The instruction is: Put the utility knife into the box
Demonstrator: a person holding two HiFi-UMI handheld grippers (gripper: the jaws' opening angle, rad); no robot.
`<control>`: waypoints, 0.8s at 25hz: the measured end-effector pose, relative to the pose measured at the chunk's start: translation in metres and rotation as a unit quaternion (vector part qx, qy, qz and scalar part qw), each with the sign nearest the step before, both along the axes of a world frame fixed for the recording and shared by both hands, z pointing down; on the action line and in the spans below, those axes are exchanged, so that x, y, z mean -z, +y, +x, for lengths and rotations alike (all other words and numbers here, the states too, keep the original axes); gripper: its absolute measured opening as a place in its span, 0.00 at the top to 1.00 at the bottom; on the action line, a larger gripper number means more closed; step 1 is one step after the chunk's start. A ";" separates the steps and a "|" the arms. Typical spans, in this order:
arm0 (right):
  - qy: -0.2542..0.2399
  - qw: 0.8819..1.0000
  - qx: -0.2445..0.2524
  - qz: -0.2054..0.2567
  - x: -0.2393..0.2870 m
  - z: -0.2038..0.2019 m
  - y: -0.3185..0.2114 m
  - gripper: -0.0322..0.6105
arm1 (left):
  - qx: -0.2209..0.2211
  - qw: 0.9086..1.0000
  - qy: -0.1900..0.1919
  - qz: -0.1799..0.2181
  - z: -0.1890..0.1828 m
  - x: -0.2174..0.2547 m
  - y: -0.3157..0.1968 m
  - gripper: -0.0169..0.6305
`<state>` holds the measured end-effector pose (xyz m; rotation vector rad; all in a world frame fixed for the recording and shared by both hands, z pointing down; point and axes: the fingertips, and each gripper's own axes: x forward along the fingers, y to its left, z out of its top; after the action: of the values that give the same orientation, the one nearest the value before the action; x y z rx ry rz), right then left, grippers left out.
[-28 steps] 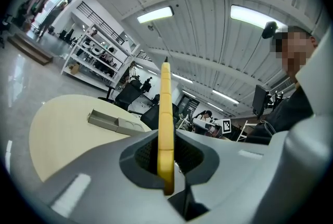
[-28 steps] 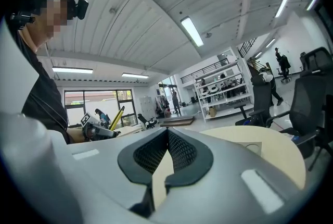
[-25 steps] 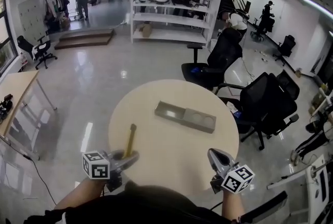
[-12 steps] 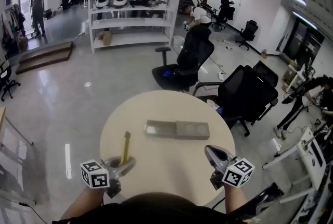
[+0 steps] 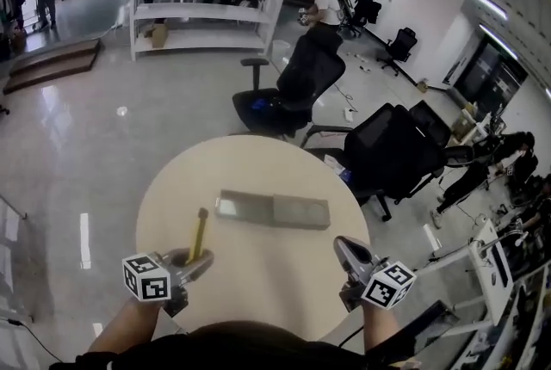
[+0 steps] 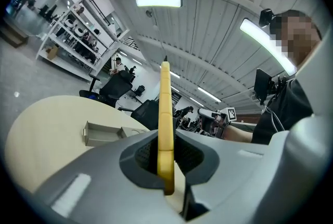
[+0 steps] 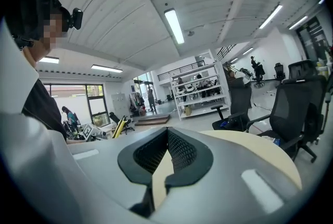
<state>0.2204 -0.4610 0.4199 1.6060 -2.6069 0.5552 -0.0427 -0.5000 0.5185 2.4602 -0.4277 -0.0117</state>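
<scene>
A yellow utility knife (image 5: 199,235) sticks out forward from my left gripper (image 5: 196,261), which is shut on its rear end over the near left of the round beige table (image 5: 258,278). In the left gripper view the knife (image 6: 165,113) stands edge-on between the jaws. The long grey box (image 5: 273,210) lies open on the middle of the table, ahead and to the right of the knife tip; it has a rectangular slot and two round recesses. My right gripper (image 5: 343,249) hovers at the near right, shut with nothing in it (image 7: 165,152).
Black office chairs (image 5: 392,155) crowd the table's far right side. White shelving (image 5: 202,7) stands well behind on the glossy floor. People are at the back of the room. The box (image 6: 101,133) sits left of the knife in the left gripper view.
The head view has swung to the right, so table and box sit further left and lower. Both grippers keep their places at the near edge, and the knife stays held.
</scene>
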 end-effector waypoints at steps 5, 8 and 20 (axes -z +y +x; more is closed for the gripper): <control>0.023 0.997 0.072 -0.004 -0.029 0.042 -0.027 0.93 | 0.046 0.998 -0.029 0.008 0.058 -0.009 -0.001 0.93; 0.019 0.995 0.098 0.011 -0.028 0.056 -0.042 0.93 | 0.054 0.997 -0.058 0.012 0.076 -0.009 0.007 0.93; 0.010 0.995 0.096 0.006 -0.060 0.052 -0.068 0.93 | -0.006 0.982 -0.182 0.047 0.081 -0.030 -0.051 0.93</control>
<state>0.2719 -0.5290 0.4796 1.3360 -2.7130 0.5103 0.0385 -0.5507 0.5485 2.5616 -0.5802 0.4383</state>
